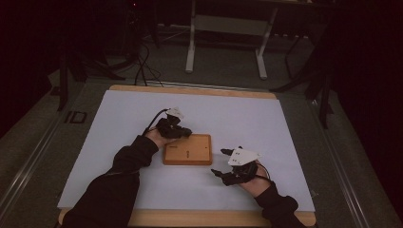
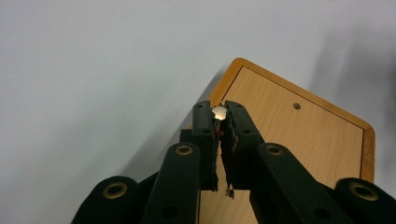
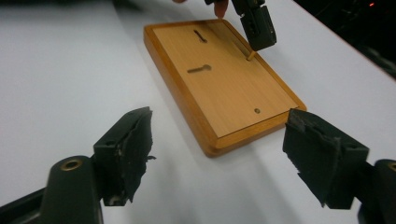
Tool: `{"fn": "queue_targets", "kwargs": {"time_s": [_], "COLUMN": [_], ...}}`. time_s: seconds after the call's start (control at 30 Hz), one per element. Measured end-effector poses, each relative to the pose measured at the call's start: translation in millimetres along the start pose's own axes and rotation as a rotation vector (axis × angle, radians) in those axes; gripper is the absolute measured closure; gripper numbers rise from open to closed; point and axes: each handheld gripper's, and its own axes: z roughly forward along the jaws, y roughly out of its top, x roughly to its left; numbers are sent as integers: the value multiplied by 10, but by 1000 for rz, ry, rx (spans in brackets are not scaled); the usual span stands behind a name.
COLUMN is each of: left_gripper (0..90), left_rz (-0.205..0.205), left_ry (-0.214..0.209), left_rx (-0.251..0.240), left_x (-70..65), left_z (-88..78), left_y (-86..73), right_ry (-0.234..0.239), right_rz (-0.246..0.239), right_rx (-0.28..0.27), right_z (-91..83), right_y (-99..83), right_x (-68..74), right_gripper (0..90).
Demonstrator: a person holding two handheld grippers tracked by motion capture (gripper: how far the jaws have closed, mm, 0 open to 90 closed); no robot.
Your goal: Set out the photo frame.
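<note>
Dim room, white table sheet over a wooden tabletop. A flat wooden board lies face up near the middle of the sheet: raised darker rim, paler recessed panel, two keyhole-shaped slots cut in it and a small round hole near one corner.

Left gripper: jaws pressed nearly together, pinching a tiny pale object, perhaps a small peg or pin; too small to name for certain. It hangs over the board's corner in the left gripper view. From the right gripper view the same tool stands tip-down at the board's far edge, something thin and tan reaching from its tips to the panel. Whether that bit is seated in a hole or just resting, I cannot tell.

Right gripper: jaws wide apart, nothing between them, hovering just short of the board's near corner, low over the sheet. Pads look torn and ragged at the edges.

Handling, my judgement: the board is rigid, light to middling, smooth-finished, likely to slide on the sheet if pushed sideways. Best purchase looks like the raised rim, across a corner or short edge, pinned from the side rather than lifted. The small piece is the fiddly one: light, easily dropped or tilted, best held square near its upper end.
</note>
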Motion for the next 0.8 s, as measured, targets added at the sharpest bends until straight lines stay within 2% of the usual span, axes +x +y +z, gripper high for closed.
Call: {"fn": "queue_targets", "kwargs": {"time_s": [0.03, 0.07, 0.13, 0.17, 0.3, 0.5, 0.53, 0.57, 0.7, 0.77, 0.8], "left_gripper": [848, 848, 848, 848, 848, 848, 849, 849, 848, 848, 848], "left_rz": [-4, -4, -12, -8, -16, -44, -52, -64, -79, -88, -88], "left_ry": [-6, -6, -11, -13, -28, -55, -62, -65, -76, -77, -77], "left_rx": [4, 4, 8, 11, 21, 39, 42, 40, 39, 43, 43], "left_x": [10, 10, 18, 20, 48, 103, 115, 125, 146, 151, 151], "left_z": [-1, -1, -1, -1, 3, 8, 7, 9, 14, 17, 17], "left_y": [3, 3, 8, 12, 28, 61, 63, 64, 68, 75, 75], "right_ry": [-14, -14, -41, -41, -82, -142, -153, -153, -176, -198, -198], "right_rz": [-31, -31, -83, -83, -157, -275, -307, -307, -363, -407, -407], "right_rx": [15, 15, 40, 40, 68, 127, 146, 146, 181, 206, 206], "right_z": [24, 24, 67, 67, 118, 212, 248, 248, 329, 376, 376], "right_y": [20, 20, 44, 44, 59, 48, 44, 44, 31, 25, 25], "right_x": [22, 22, 63, 63, 121, 223, 253, 253, 313, 348, 348], "right_gripper": [268, 268, 271, 271, 289, 289, 289, 289, 289, 289, 289]}}
